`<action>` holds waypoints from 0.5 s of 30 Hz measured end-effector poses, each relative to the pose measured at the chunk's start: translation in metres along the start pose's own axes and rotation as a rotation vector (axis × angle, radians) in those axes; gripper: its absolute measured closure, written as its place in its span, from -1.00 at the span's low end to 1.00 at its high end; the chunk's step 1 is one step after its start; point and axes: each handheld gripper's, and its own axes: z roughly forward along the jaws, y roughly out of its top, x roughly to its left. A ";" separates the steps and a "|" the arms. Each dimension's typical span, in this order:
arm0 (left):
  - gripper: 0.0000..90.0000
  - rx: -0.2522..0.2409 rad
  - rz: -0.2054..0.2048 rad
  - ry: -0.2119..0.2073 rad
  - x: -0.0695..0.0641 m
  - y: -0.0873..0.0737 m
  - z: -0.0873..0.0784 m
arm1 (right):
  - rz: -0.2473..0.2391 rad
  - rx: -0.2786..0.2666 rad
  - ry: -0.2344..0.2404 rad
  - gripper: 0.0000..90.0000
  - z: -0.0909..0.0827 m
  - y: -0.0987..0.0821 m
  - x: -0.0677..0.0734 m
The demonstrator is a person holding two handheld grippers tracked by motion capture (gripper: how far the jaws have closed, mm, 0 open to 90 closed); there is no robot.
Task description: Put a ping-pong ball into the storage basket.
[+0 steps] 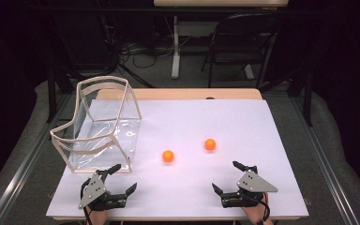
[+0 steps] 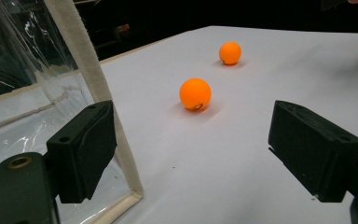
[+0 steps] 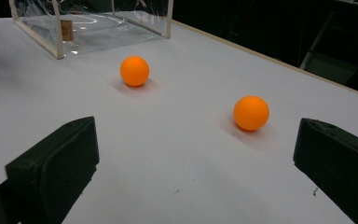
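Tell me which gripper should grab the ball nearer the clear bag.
Left. The left gripper sits beside the clear bag, jaws open, with that ball the closer of the two ahead of it. The right gripper, also open, is nearer the other ball.

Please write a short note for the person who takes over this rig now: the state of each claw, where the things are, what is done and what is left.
Left claw: open, holding nothing, low at the near edge beside the clear bag.
Right claw: open, holding nothing, at the near edge.
Things: two orange balls lie apart on the white table, the left ball closer to the bag, the right ball further away. The bag stands open at the left with nothing in it.
Done: nothing yet.
Left: probably picking up both balls and putting them into the bag.
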 end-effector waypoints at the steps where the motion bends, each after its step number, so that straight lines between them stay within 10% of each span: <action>1: -0.66 0.001 0.002 0.000 0.000 0.000 0.000 | 0.000 0.004 -0.001 -1.00 0.001 0.001 0.000; 15: -0.66 0.004 0.000 0.005 0.000 0.000 0.001 | -0.004 0.062 0.031 -1.00 0.023 0.008 0.006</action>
